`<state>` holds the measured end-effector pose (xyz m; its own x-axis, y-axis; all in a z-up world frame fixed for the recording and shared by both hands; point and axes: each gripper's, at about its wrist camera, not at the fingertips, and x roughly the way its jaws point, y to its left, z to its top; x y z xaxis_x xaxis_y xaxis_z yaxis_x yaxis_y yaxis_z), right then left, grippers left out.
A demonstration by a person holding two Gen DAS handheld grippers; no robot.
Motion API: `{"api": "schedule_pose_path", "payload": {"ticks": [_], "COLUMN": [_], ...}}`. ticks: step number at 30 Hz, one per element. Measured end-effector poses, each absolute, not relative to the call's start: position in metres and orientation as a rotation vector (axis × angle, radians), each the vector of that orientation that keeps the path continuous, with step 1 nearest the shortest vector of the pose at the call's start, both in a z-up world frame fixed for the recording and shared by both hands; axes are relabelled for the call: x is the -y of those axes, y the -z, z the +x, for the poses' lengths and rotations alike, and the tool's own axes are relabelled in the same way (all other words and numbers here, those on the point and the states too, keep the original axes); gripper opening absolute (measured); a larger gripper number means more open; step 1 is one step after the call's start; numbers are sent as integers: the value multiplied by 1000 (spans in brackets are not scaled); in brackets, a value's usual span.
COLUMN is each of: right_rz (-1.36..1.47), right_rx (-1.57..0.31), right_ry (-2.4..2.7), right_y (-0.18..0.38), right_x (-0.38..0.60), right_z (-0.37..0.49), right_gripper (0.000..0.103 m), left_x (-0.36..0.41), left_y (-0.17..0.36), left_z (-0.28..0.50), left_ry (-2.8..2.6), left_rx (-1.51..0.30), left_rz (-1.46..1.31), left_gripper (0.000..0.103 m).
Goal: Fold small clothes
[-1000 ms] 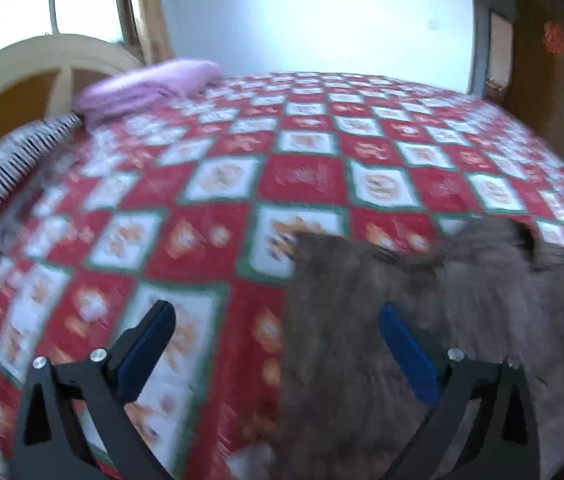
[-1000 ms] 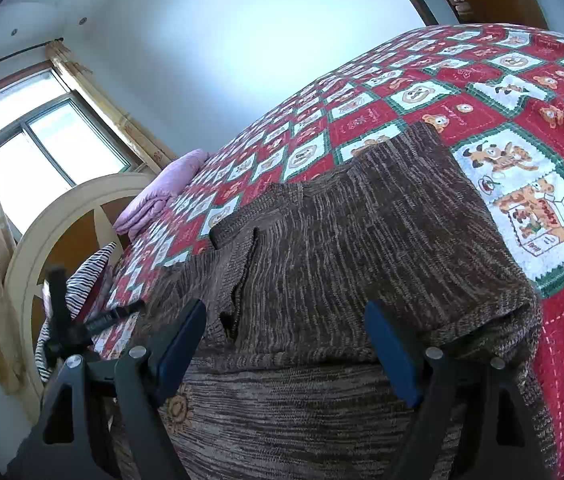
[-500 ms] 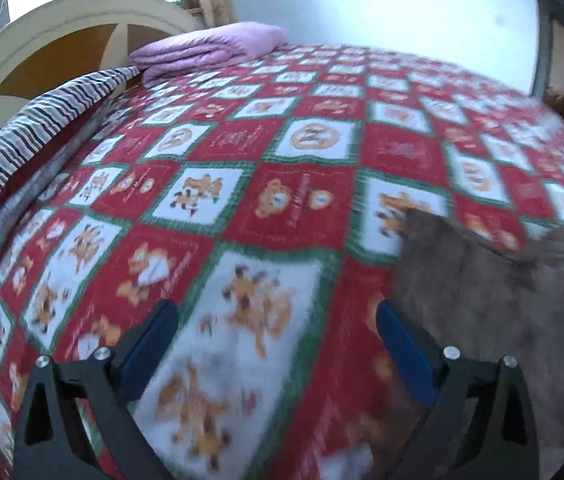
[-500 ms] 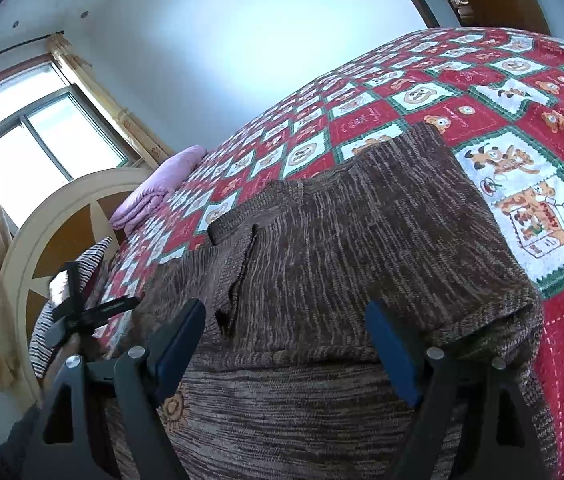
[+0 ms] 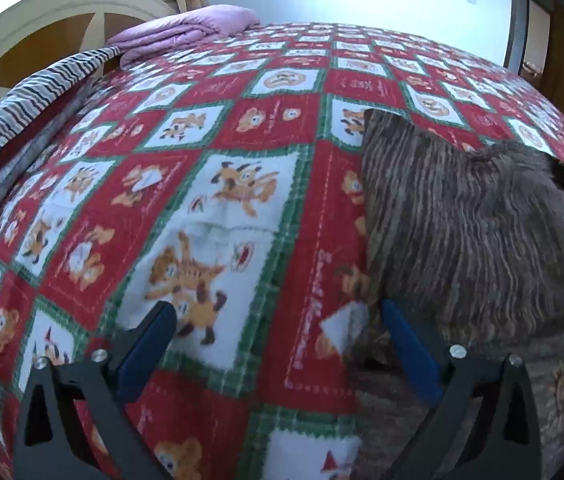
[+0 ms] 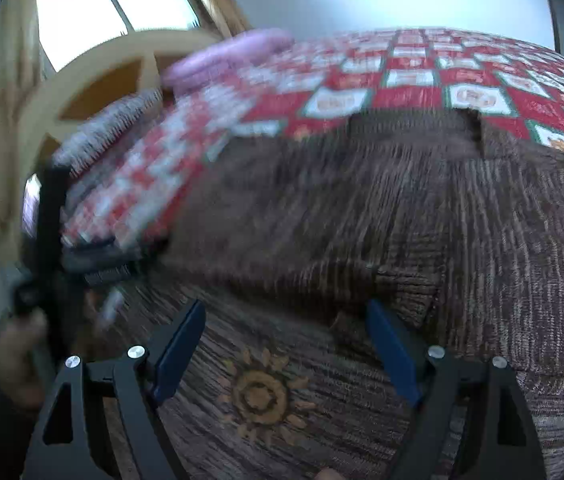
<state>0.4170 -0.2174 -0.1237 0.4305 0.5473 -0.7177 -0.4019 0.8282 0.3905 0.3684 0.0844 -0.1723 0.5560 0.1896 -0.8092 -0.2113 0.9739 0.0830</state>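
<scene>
A: What sits at the left gripper (image 5: 278, 320)?
B: Its jaws are spread, holding nothing. Between them is the red patchwork bedspread (image 5: 218, 168); the brown knit garment (image 5: 465, 232) lies at the right-hand jaw.

A: And the right gripper (image 6: 285, 320)?
B: Jaws spread too, empty. The garment is between and beyond them, its sunflower motif (image 6: 260, 396) between the two.

A: Left wrist cam is riding behind the left gripper (image 5: 278, 344), tilting down, sitting close over the red patterned bedspread (image 5: 218, 184), facing the headboard (image 5: 42, 28).

B: Right wrist cam is looking down past the right gripper (image 6: 285, 344), hovering close above the brown knit garment (image 6: 421, 220); frame is blurring.

A: Both are sharing the garment (image 5: 469, 232), bedspread (image 6: 413, 92), purple blanket (image 5: 186, 32), headboard (image 6: 94, 80).
</scene>
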Motion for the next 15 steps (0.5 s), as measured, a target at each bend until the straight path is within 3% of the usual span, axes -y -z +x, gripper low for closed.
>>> {"api": "schedule_pose_path", "payload": {"ticks": [15], "right_rz": [86], "right_rx": [-905], "right_ry": [-311], "right_y": [109], "right_x": [261], "right_z": [368], "right_gripper": [83], "left_x": [-60], "left_y": [157], "left_z": [322], "left_ry": [-186], "left_rx": [-858], "left_rz": [101], "left_gripper": [103]}}
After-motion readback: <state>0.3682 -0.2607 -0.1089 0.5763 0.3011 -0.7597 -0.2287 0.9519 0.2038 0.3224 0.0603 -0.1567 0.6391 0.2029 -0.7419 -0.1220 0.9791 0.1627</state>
